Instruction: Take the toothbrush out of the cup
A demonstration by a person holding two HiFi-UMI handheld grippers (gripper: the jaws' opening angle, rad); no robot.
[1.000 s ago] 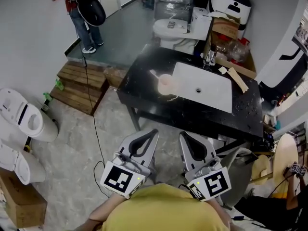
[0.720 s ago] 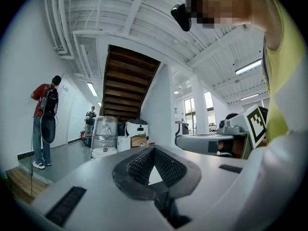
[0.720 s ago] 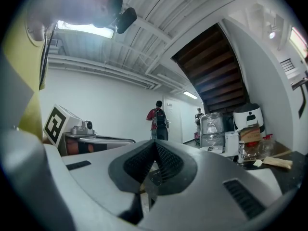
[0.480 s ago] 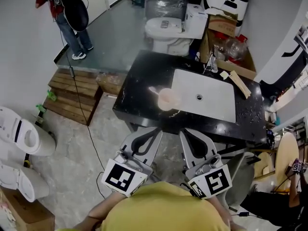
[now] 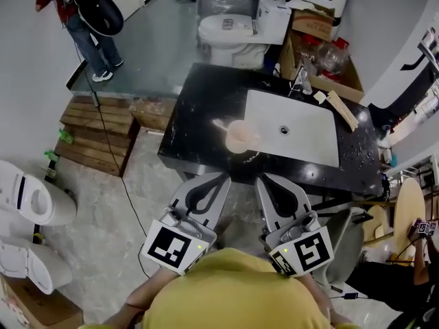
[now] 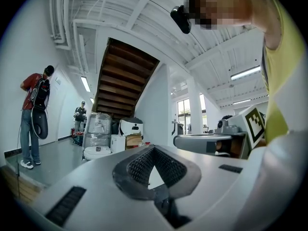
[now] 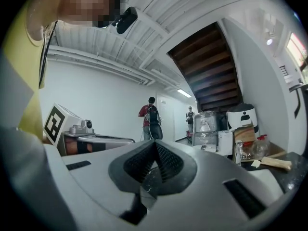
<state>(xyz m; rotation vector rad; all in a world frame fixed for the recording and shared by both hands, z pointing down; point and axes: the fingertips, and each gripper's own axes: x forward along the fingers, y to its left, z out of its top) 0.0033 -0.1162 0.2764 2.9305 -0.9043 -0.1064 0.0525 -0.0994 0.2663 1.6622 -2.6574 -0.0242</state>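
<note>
Toothbrush (image 5: pixel 220 124) still sits in the pink cup (image 5: pixel 238 136), handle leaning out to the upper left. Cup stands on the black table (image 5: pixel 199 115), just left of the white sink basin (image 5: pixel 295 125). It has not shifted on the table since the earlier frames.

Left gripper (image 5: pixel 218 179) and right gripper (image 5: pixel 264 181) are both held low, close to the person's yellow shirt (image 5: pixel 230 293), well apart from the cup. Left gripper view: fingers (image 6: pixel 139 165) closed tip to tip, nothing between them. Right gripper view: fingers (image 7: pixel 168 162) likewise closed together, holding nothing. Same as 1 s ago.

Change from earlier: in the head view the table sits larger and its front edge now lies just past the gripper tips, where a strip of floor showed between them before. The bystander in red (image 5: pixel 68 5) has slid toward the top left corner. Toilet (image 5: pixel 236 29) is behind the table, now nearer the top edge.
</note>
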